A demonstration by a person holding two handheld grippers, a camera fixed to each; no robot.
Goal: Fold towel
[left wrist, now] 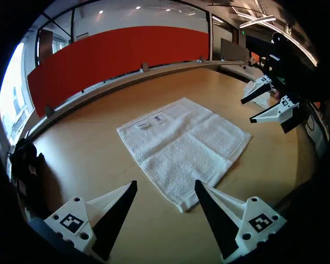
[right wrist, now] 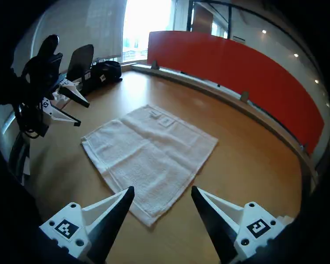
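Towel (left wrist: 182,143) flat on table (left wrist: 99,149), grippers apart

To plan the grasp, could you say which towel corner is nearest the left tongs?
The corner just ahead of the left tongs; the others lie farther off.

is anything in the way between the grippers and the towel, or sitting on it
Nothing visible. The white towel lies flat on the wooden table, a corner pointing into the open left gripper and another into the open right gripper. Only two small flat tags lie on it.
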